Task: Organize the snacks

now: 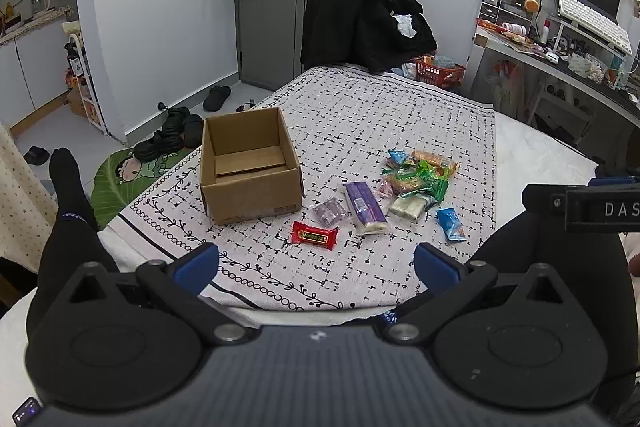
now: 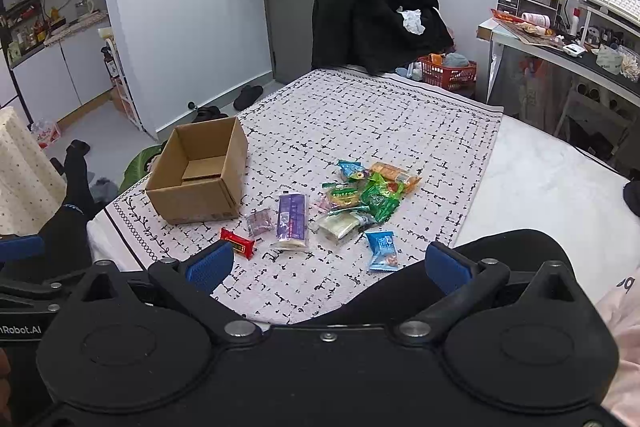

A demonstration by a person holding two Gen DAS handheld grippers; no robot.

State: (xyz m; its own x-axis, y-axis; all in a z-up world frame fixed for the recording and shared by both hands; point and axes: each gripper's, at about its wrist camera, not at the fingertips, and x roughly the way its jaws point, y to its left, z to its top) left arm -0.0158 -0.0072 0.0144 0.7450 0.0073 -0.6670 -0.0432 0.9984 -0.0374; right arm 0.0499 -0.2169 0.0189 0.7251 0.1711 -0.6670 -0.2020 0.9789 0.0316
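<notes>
The left tongs [image 1: 316, 263] are released, the two blue pads stand wide apart and nothing is between them. The right tongs [image 2: 328, 263] are released too, and they hold nothing.

Both hover over the near edge of a patterned cloth [image 1: 400, 115] that lies on a bed. Ahead of the left tongs and a little to the left stands an open cardboard box [image 1: 250, 167]. Inside it I see only a loose piece of cardboard [image 1: 250, 163] on the bottom; no snack is in it.

The snacks lie on the cloth outside the box. Just ahead of the left tongs is a red bar [image 1: 315, 235]. Beyond it lie a small purple packet [image 1: 329, 211] and a long purple packet [image 1: 366, 207]. Farther ahead and to the right is a pile of green packets [image 1: 420, 181], partly one over another. A blue packet [image 2: 382, 251] lies apart from the pile, just ahead of the right tongs.
</notes>
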